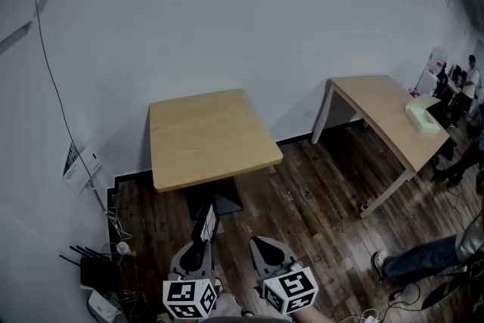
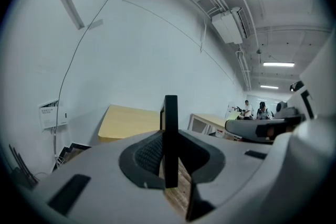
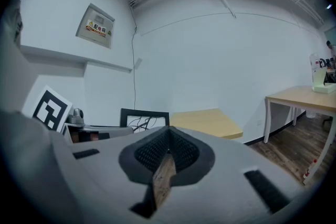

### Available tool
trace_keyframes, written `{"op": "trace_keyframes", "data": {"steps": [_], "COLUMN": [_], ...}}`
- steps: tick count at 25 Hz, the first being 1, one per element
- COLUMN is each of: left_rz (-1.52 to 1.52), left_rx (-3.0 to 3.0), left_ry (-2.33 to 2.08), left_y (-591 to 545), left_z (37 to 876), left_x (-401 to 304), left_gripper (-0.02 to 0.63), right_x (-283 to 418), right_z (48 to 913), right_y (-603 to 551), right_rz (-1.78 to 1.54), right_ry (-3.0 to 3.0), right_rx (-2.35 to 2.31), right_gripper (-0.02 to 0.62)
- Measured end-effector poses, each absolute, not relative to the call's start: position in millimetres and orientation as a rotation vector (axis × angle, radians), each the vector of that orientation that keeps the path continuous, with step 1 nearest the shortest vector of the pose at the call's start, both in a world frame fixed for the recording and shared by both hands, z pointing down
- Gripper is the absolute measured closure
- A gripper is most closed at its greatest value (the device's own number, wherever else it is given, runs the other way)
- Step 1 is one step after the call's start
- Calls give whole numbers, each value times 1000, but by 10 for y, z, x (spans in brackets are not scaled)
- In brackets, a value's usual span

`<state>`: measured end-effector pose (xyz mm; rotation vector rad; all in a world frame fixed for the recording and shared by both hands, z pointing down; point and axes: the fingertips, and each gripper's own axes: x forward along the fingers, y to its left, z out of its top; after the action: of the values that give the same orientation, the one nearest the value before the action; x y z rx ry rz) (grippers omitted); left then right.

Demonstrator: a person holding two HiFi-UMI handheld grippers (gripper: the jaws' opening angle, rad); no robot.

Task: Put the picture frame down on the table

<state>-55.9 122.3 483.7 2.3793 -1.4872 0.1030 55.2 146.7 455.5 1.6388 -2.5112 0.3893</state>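
Wooden table (image 1: 208,134) ahead, left tongs (image 2: 170,168) clamping black picture frame (image 2: 170,134) edge-on, right tongs (image 3: 167,152) closed, empty

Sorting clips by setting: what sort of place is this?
Probably an office or lab workroom: a bare wooden table, a long desk, people working in the far corner, and a router.

Held in the left gripper (image 2: 170,165), the picture frame (image 2: 170,113) shows edge-on only, its face unseen. Beyond it to the right, distant people (image 2: 261,110) are too small to make out.
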Motion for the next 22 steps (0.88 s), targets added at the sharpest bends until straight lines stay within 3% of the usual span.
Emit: {"op": "trace_keyframes", "data": {"steps": [22], "left_rz": [98], "left_rx": [2393], "left_ry": [-1398], "left_y": [-471], "left_z": [4891], "left_x": [-1037], "left_gripper": [545], "right_x": [124], "right_z": [4474], "right_y": [-311], "right_rz": [357], "right_ry": [-2483], "right_rx": [1742], "right_gripper": [595]}}
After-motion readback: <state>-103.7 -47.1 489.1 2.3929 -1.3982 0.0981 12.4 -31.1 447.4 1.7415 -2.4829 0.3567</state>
